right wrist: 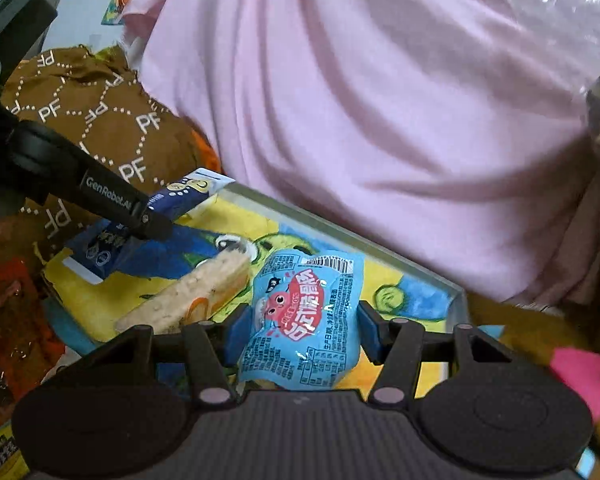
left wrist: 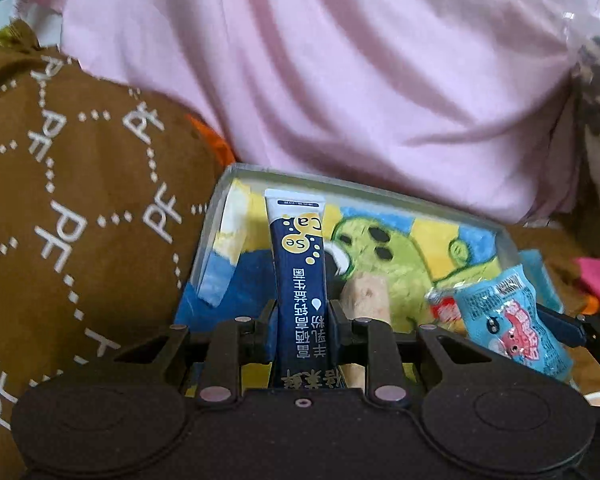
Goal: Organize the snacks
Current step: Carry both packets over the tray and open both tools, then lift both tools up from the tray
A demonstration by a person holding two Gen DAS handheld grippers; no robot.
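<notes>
Right now you hold one snack in each gripper over the tray [left wrist: 507, 240], which has a cartoon picture on its floor and looks like the place where the snacks are being gathered. Your left gripper [left wrist: 302, 316] is clamped tight on a slim dark blue sachet [left wrist: 300, 264], held near its middle so it stands straight out ahead of the fingers; yellow bubbles on it read "Ca" and "Se" above a column of Chinese characters. Your right gripper [right wrist: 300, 320] pinches a puffy light blue packet [right wrist: 304, 316] across its width, jaws partly closed on its sides, probably so the soft bag does not slip; it shows a red cartoon creature, red Chinese lettering and a barcode. A pale grainy snack bar [right wrist: 192, 296] already lies in the tray between the two. Behind, brown cloth [left wrist: 80, 200] repeats "PF", and the left gripper's side reads "GenRobot.AI".
</notes>
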